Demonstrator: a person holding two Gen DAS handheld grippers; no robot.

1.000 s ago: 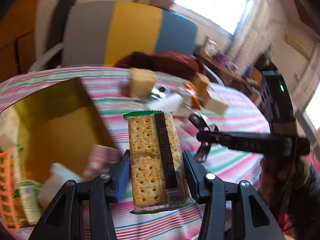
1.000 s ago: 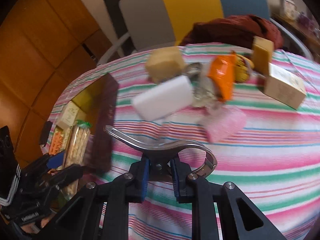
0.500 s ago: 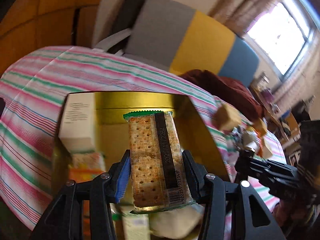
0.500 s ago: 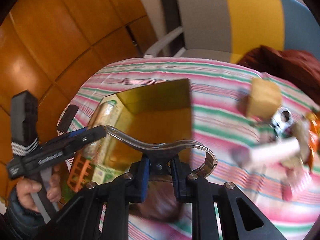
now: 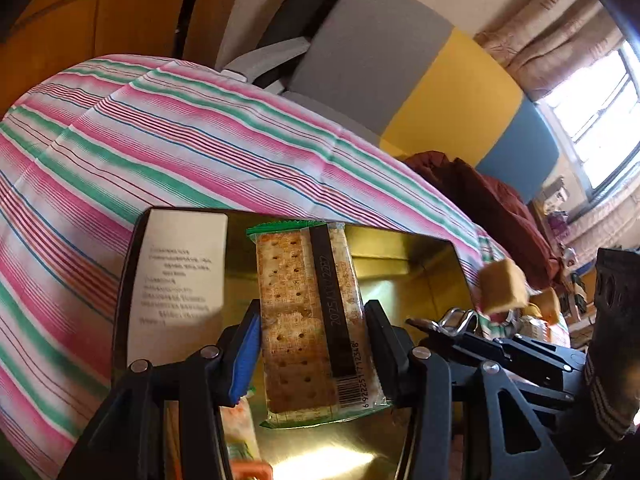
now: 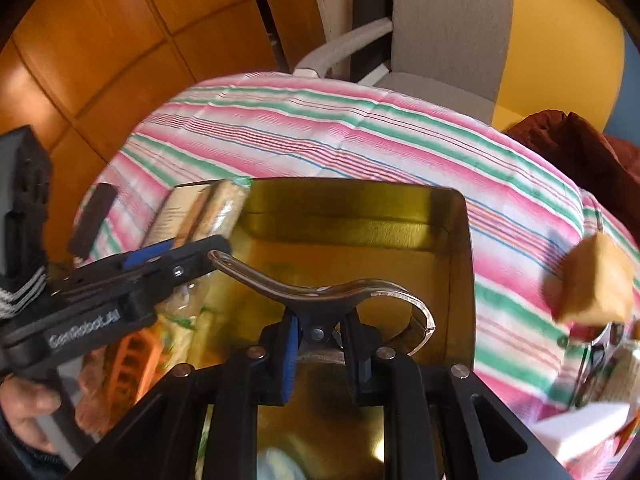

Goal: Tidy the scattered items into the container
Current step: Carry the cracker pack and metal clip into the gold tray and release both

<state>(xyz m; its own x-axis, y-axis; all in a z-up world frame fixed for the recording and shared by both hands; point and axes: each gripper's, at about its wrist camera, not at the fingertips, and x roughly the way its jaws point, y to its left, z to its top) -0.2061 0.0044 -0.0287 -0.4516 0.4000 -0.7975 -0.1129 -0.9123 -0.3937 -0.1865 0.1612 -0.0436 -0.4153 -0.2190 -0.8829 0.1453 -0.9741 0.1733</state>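
My left gripper point(image 5: 312, 312) is shut on a clear cracker packet point(image 5: 304, 296) with green ends, held upright over the open gold tin point(image 5: 404, 238). My right gripper point(image 6: 320, 324) is shut on a curved chrome metal tool point(image 6: 320, 294) with a ring end, above the tin's point(image 6: 460, 248) middle. In the right wrist view the left gripper point(image 6: 180, 252) reaches in from the left with the cracker packet point(image 6: 220, 210). In the left wrist view the right gripper point(image 5: 436, 326) comes in from the right, carrying the metal tool point(image 5: 454, 318).
A white printed box point(image 5: 180, 276) and an orange item point(image 6: 134, 360) lie in the tin's left side. A yellow sponge block point(image 6: 596, 284) and a white block point(image 6: 580, 428) sit on the striped cloth point(image 6: 320, 136) at right. A chair point(image 6: 448, 28) stands behind. A hand point(image 6: 24, 408) holds the left gripper.
Both grippers have swung left, away from the scattered items and over the gold tin. Each still holds its item, and the tin now fills the lower view.
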